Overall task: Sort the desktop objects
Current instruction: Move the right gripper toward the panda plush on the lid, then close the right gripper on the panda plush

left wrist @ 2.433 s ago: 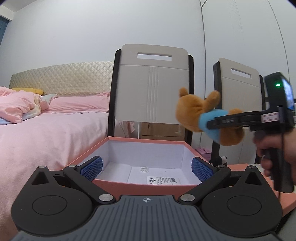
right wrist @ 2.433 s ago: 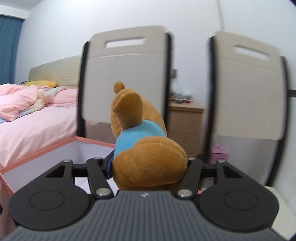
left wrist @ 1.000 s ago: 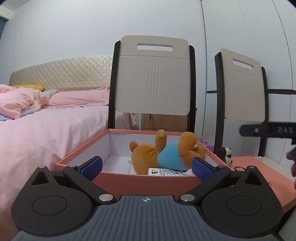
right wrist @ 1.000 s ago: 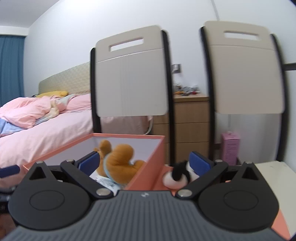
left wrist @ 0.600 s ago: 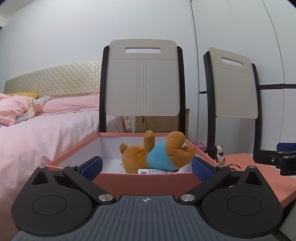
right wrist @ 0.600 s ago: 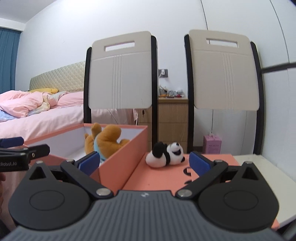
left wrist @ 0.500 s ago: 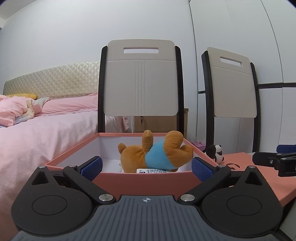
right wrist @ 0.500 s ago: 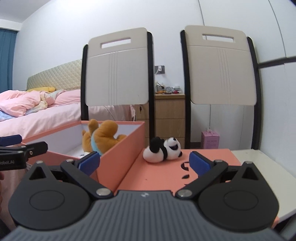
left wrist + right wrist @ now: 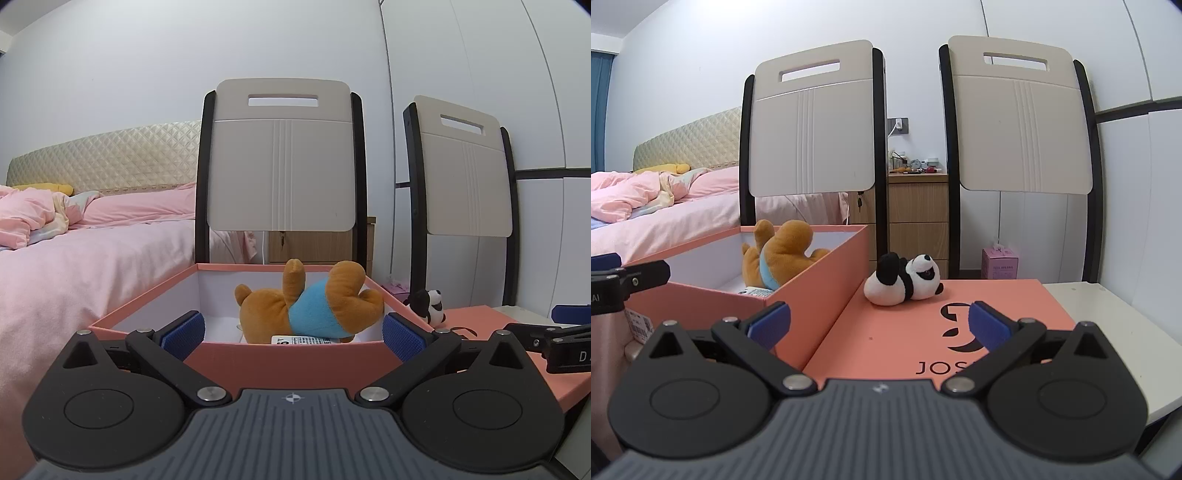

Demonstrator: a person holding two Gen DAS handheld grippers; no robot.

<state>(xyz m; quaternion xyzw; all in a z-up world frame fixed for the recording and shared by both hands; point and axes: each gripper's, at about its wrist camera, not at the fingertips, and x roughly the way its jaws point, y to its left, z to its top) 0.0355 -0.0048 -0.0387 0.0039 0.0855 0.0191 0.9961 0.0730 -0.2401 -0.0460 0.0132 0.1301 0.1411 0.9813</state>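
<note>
Both grippers are held level and low with jaws spread and holding nothing: the left gripper (image 9: 293, 329) faces the near wall of the salmon box (image 9: 291, 356), the right gripper (image 9: 879, 322) the box lid (image 9: 905, 332) beside it. Inside the box lies the brown plush bear (image 9: 308, 304) (blue shirt, legs up). A small plush panda (image 9: 905, 282) lies on the lid, just beside the box.

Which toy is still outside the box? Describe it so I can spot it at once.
Find the open salmon box; the flat salmon lid lies just right of it. On the lid's far end lies the small plush panda, black and white, unlike the brown bear inside the box.
</note>
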